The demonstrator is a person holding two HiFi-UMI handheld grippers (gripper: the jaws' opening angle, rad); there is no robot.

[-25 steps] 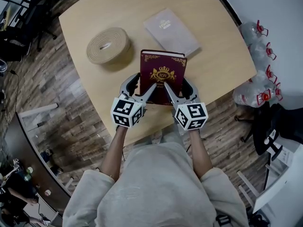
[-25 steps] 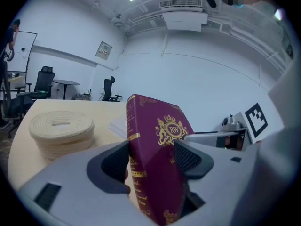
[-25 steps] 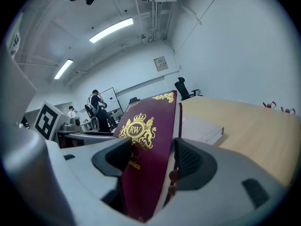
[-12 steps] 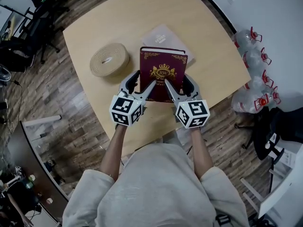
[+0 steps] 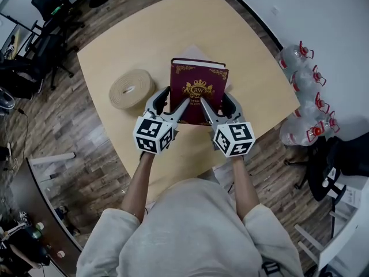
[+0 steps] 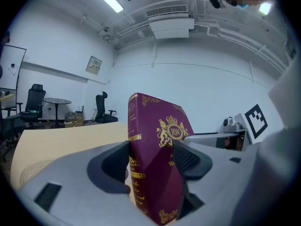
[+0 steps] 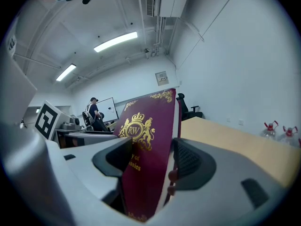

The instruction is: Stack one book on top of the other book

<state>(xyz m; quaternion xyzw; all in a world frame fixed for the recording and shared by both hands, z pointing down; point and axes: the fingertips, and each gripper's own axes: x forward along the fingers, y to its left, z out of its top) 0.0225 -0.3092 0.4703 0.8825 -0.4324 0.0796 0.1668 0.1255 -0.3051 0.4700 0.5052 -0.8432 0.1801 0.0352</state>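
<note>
**You hold the red book (image 5: 199, 91) above the table (image 5: 173, 16), one gripper on each near corner.**

The roll (image 5: 130, 88) lies at 9 o'clock of the book, well clear, so it should not get in your way. Your left gripper (image 5: 174, 100) pinches the spine side at 7 o'clock; its jaws have just been closing a little, with the book between the pads. Your right gripper (image 5: 216, 103) clamps the page side at 5 o'clock. Two grips likely keep the heavy cover level. Only a sliver of the grey book (image 5: 195, 52) peeks out at 12 o'clock, so the red one looks nearly lined up to set down.
</note>
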